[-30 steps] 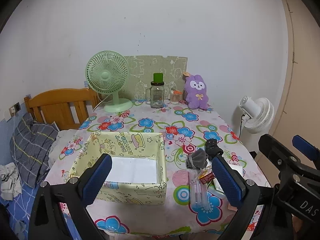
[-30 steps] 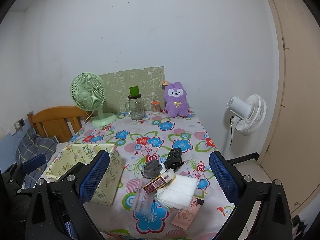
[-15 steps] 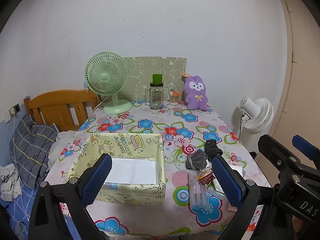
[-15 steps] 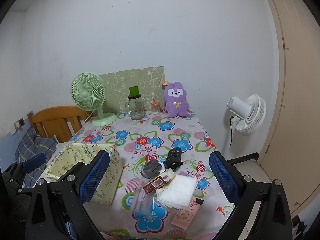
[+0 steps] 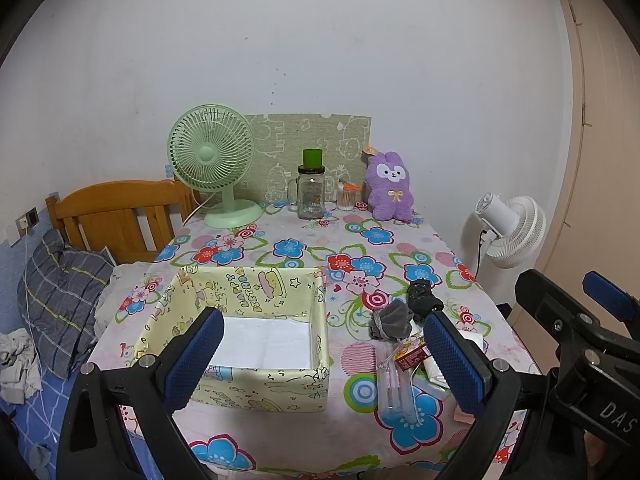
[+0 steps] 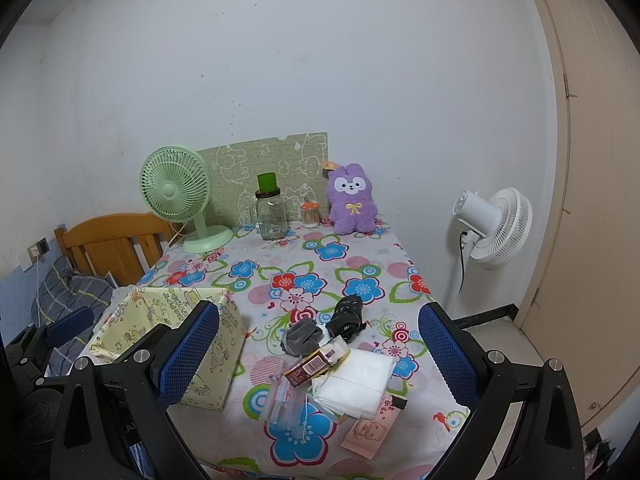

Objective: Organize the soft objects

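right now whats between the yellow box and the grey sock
Nothing: only bare flowered tablecloth separates the yellow box from the grey sock, clearest in the left wrist view.

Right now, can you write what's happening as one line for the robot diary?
phase: before first pick | left gripper: open, holding nothing | right gripper: open, holding nothing | yellow box: holds only white liner | grey sock, black sock: on table
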`<state>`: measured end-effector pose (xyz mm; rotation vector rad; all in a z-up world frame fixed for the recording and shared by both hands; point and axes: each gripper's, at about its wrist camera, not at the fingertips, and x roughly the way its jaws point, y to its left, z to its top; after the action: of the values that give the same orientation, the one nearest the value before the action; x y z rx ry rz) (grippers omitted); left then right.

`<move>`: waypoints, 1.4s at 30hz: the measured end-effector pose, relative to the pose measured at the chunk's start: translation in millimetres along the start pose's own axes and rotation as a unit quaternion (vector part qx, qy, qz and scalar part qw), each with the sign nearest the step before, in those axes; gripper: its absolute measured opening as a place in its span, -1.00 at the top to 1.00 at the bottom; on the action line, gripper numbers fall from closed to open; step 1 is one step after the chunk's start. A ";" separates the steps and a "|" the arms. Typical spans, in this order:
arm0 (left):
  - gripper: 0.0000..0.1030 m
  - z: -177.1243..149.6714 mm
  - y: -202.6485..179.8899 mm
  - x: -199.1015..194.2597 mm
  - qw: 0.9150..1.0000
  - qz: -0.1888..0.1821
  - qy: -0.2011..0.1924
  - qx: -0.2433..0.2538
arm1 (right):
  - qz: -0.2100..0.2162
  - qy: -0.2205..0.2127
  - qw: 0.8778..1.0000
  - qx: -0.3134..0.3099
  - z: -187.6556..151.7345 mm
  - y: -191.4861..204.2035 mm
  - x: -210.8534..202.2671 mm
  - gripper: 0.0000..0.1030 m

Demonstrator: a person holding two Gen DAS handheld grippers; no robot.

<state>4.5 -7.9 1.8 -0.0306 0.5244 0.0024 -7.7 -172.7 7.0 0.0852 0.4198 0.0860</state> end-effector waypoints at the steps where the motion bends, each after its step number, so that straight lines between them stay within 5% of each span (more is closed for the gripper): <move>1: -0.96 0.2 -1.5 0.4 1.000 0.000 -0.001 0.000 | 0.000 -0.001 1.000 0.000 -0.2 -0.2 -0.5 -0.96; 42: -0.90 -15.2 -37.7 36.5 0.999 -0.028 0.011 0.031 | -0.026 0.015 0.999 0.014 -15.1 -26.0 30.0 -0.95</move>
<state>28.9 -46.3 -28.5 0.0154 0.5455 -0.0693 15.2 -194.5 -21.4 0.0999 0.4531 0.0313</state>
